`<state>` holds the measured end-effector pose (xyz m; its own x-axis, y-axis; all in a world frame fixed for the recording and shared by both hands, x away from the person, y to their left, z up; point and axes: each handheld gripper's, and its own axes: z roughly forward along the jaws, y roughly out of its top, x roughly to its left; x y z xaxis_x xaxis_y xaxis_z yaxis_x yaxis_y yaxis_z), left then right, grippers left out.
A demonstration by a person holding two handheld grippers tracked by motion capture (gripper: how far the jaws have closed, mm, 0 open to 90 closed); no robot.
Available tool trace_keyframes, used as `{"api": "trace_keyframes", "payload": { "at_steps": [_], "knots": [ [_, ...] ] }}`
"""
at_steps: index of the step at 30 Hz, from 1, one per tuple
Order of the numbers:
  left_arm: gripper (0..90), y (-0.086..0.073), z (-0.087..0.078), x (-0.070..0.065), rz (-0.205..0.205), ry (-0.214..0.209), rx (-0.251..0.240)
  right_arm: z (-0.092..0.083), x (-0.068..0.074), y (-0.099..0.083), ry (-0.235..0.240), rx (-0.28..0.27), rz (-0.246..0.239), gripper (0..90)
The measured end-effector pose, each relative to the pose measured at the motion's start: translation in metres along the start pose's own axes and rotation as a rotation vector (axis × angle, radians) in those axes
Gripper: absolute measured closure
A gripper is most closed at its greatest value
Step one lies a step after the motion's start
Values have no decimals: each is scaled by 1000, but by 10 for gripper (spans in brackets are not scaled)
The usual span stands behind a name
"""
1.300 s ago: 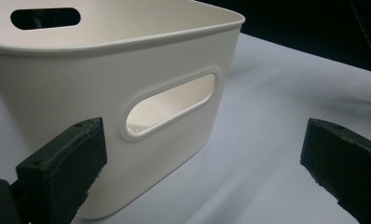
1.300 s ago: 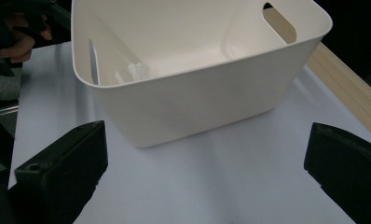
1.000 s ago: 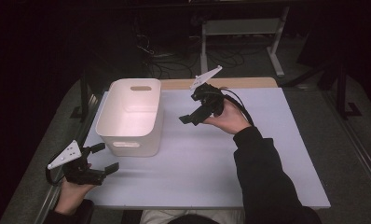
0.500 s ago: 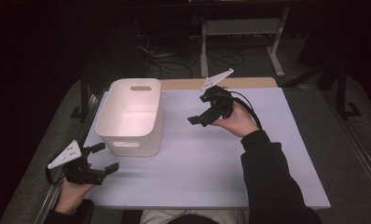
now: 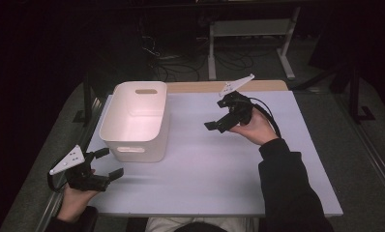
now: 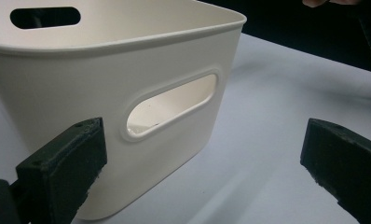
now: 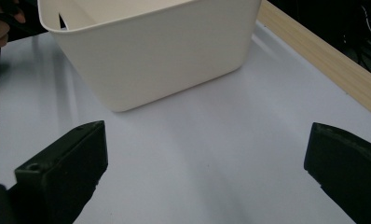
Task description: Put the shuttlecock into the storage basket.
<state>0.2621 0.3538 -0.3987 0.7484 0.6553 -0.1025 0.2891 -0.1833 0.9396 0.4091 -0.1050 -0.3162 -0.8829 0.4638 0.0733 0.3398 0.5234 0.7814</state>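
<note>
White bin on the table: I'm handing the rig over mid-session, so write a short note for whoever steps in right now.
Left gripper: open, holding nothing, low at the near left corner of the table, pointed at the near end of the white bin, apart from it.
Right gripper: open, holding nothing, raised over mid-table to the right of the bin, jaws aimed at it.
Bin: upright on the left half of the table; what shows of its inside looks empty.
Done: nothing gripped or placed, as far as the views tell.
Left: probably close in on the bin and grip it.
</note>
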Motion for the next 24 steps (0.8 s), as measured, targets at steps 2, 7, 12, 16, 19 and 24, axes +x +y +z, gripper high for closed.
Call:
{"api": "trace_keyframes", "payload": {
  "at_steps": [2, 7, 12, 16, 19, 24],
  "knots": [
    [1, 0, 0, 0, 0, 0, 1, -2, -2, -4, -4, 1, 7, 0],
    [1, 0, 0, 0, -1, 1, 2, -6, -4, -12, -10, -6, 24, 0],
    [1, 0, 0, 0, -1, 1, 1, -9, -6, -19, -16, -4, 29, 0],
    [1, 0, 0, 0, -1, 2, 1, -13, -6, -24, -21, -7, 36, 0],
    [1, 0, 0, 0, -1, 3, 2, -15, -6, -28, -23, -12, 41, 0],
    [1, 0, 0, 0, -1, 3, 1, -18, -8, -36, -23, -14, 50, 0]
  ]
}}
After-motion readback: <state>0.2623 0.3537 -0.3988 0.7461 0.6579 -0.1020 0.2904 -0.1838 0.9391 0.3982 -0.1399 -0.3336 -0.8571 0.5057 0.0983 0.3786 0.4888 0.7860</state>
